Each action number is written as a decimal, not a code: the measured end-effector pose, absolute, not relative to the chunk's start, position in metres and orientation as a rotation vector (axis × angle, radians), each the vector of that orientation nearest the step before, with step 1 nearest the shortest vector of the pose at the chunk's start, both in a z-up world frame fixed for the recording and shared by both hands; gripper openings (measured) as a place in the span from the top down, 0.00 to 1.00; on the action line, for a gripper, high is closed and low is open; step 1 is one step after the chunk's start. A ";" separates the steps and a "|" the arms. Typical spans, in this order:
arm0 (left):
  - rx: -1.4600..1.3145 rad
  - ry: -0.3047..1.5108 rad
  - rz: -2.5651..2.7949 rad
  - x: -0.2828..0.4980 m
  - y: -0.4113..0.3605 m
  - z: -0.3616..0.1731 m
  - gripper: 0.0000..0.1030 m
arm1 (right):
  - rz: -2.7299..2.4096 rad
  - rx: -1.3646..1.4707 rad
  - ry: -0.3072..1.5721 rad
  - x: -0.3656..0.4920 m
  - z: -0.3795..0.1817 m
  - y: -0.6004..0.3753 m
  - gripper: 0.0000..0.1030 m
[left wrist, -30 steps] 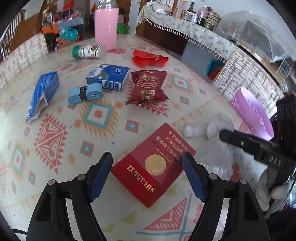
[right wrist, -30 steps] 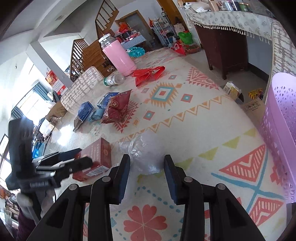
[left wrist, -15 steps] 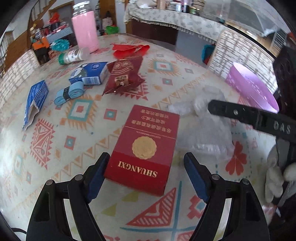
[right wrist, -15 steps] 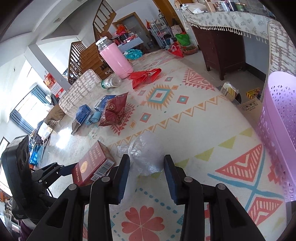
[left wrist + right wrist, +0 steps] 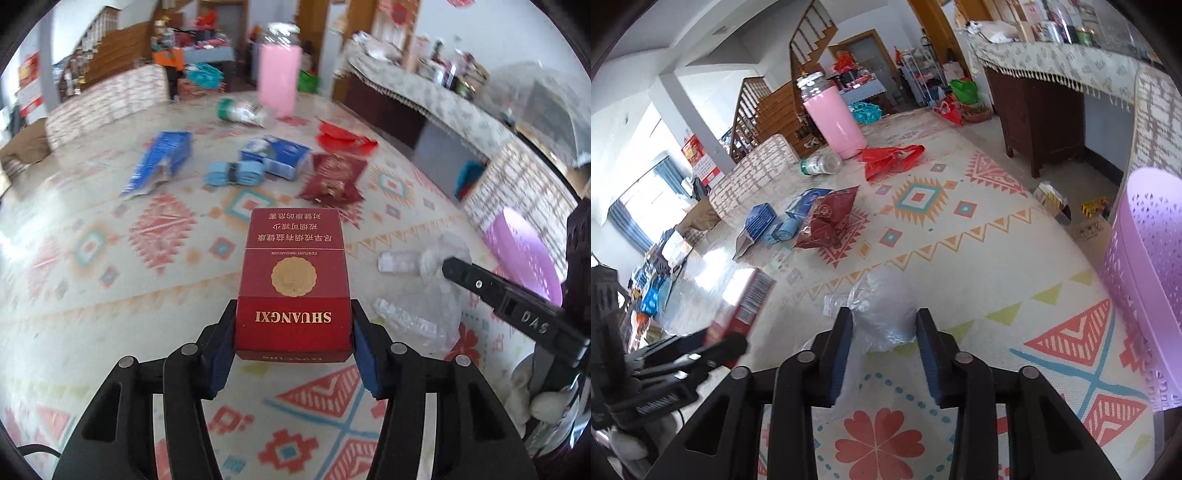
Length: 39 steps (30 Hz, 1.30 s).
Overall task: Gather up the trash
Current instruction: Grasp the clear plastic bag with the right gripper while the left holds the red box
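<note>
Red carton [image 5: 293, 291] sits between the closing left gripper [image 5: 293, 341] pads (both pressing its sides).

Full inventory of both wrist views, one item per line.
red carton: 1, red and gold, between the left claw's pads, which are closing
clear plastic bag: 1, transparent, between the right claw's closing pads
purple basket: 1, lilac, right table edge
pink bottle: 1, far end, upright
small bottle: 1, green cap, lying by the pink one
red bag: 1, far end
dark red pouch: 1, mid-table
blue boxes: 2, left of the pouch
light blue roll: 1, before the boxes
patterned tablecloth: 1
left claw: 1, black
right claw: 1, black
</note>
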State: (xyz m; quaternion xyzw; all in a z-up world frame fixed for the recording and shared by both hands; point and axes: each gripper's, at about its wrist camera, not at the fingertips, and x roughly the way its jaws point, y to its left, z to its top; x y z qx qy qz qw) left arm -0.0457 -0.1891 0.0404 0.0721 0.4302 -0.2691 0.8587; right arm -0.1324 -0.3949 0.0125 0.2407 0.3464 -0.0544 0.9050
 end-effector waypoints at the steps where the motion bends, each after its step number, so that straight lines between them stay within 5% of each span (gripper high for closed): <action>1: 0.146 0.888 -0.547 -0.050 -0.185 0.044 0.47 | -0.112 0.488 0.712 -0.133 0.013 -0.393 0.65; 24: 0.005 0.737 -0.385 -0.117 -0.087 0.091 0.47 | -0.100 0.423 0.577 -0.163 0.047 -0.378 0.70; 39: 0.051 0.727 -0.505 -0.145 -0.128 0.101 0.47 | -0.118 0.420 0.515 -0.231 0.084 -0.397 0.70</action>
